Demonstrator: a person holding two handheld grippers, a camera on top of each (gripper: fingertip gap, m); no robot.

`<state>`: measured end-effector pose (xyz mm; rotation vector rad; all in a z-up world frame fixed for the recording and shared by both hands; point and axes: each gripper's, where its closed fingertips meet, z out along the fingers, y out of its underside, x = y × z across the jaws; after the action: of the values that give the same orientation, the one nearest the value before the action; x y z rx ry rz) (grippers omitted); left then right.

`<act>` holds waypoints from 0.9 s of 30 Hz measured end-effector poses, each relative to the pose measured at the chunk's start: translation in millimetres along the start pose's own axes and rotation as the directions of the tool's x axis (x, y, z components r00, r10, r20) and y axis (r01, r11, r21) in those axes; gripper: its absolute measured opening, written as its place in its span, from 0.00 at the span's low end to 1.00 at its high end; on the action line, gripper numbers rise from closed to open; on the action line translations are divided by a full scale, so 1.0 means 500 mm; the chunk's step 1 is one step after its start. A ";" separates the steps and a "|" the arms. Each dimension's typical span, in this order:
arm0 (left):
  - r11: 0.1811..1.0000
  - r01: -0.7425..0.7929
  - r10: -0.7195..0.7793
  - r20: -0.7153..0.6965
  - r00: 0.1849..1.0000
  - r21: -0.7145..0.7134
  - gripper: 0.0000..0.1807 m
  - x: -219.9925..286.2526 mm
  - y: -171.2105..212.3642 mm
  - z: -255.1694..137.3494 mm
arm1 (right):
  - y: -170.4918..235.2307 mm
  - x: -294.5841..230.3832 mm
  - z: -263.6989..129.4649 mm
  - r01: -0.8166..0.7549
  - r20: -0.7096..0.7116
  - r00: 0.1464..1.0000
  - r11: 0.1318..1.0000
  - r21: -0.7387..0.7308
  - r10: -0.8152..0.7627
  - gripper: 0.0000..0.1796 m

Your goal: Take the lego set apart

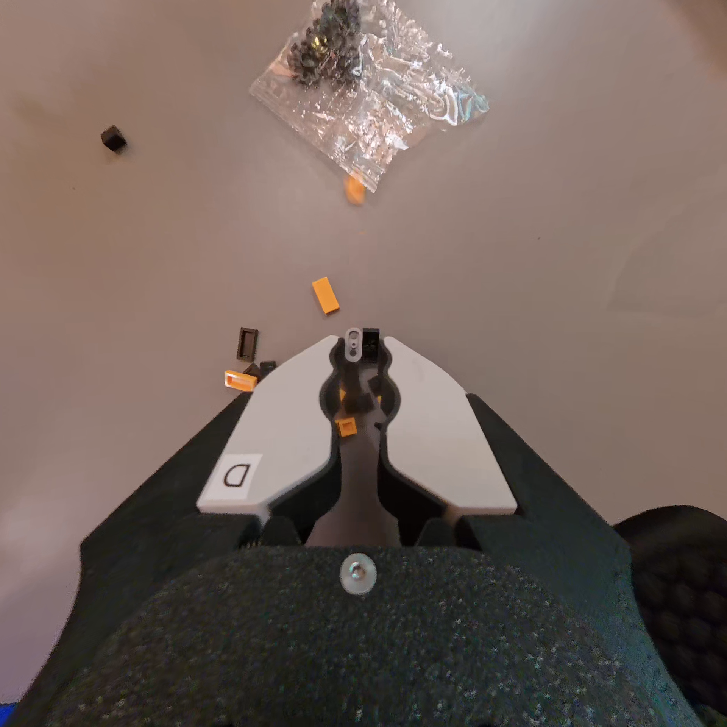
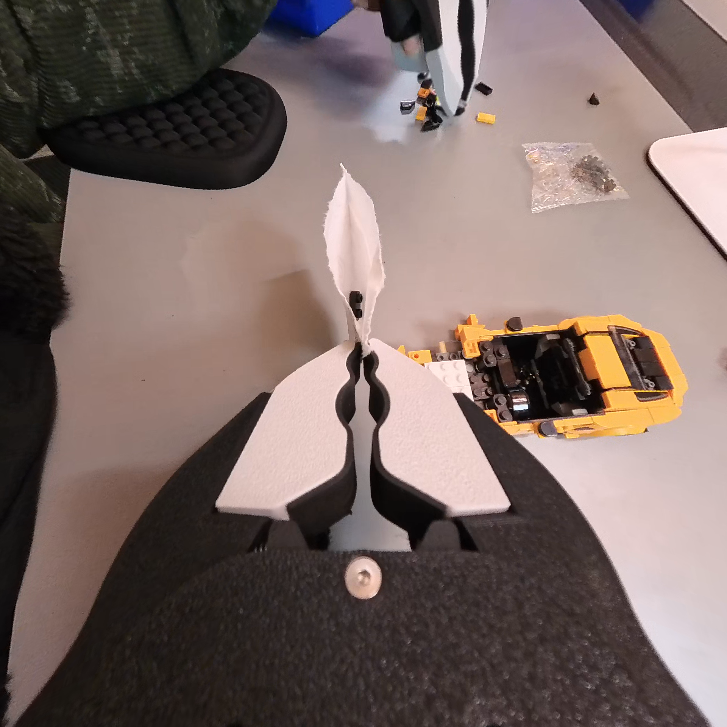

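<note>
A yellow lego car (image 2: 570,377), roof off and partly stripped, lies on the grey table just right of my right gripper (image 2: 362,348). The right gripper is shut on a torn white scrap (image 2: 354,236) that stands up from its tips, with a small black lego piece (image 2: 356,305) on it. My left gripper (image 1: 362,340) points down at the table, its tips closed on a small grey plate (image 1: 355,344) and a black piece (image 1: 371,341). It also shows in the right wrist view (image 2: 452,78), over a pile of loose pieces (image 2: 423,110).
Loose pieces lie around: an orange tile (image 1: 325,296), a black frame piece (image 1: 248,343), a black block (image 1: 113,138). A clear bag of dark parts (image 1: 366,90) (image 2: 570,177) lies beyond. A black bumpy pad (image 2: 169,130), a green sleeve (image 2: 98,51) and a white board (image 2: 696,177) border the table. Some 30 centimeters of space lies between my two pairs of fingers. From my left tips it is roughly 15 centimeters to the black block (image 1: 113,138); from my right, 35 centimeters.
</note>
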<state>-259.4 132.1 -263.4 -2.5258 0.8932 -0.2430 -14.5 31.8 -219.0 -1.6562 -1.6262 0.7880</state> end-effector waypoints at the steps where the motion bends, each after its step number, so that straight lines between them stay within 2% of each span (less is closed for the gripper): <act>1: 1.000 -0.003 0.003 -0.003 1.000 0.003 0.08 0.003 -0.001 -0.005 | 0.000 0.000 0.000 0.000 0.000 1.000 1.000 0.000 0.000 0.00; 9: 0.997 -0.057 0.058 -0.012 0.998 0.045 0.08 0.029 -0.026 -0.024 | -0.001 0.002 0.000 0.001 -0.003 1.000 1.000 0.001 -0.001 0.00; 14: 0.967 -0.160 0.185 -0.113 0.976 0.198 0.08 0.134 -0.109 -0.070 | -0.001 0.007 0.000 -0.006 -0.012 1.000 1.000 0.003 0.006 0.00; 20: 0.849 -0.373 0.479 -0.251 0.841 0.374 0.08 0.363 -0.196 -0.125 | 0.000 0.005 0.004 -0.003 -0.008 1.000 1.000 -0.004 0.003 0.00; 23: 0.809 -0.470 0.567 -0.258 0.782 0.354 0.08 0.429 -0.196 -0.109 | -0.001 0.002 0.004 0.000 -0.005 1.000 1.000 -0.004 0.000 0.00; 27: 0.787 -0.520 0.610 -0.290 0.738 0.331 0.08 0.472 -0.186 -0.092 | -0.001 0.000 0.005 0.004 -0.002 1.000 1.000 -0.006 -0.004 0.00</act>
<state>-39.1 30.8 -175.6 -1.8940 1.6450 -0.6134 -16.7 32.0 -220.0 -1.6570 -1.6313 0.7799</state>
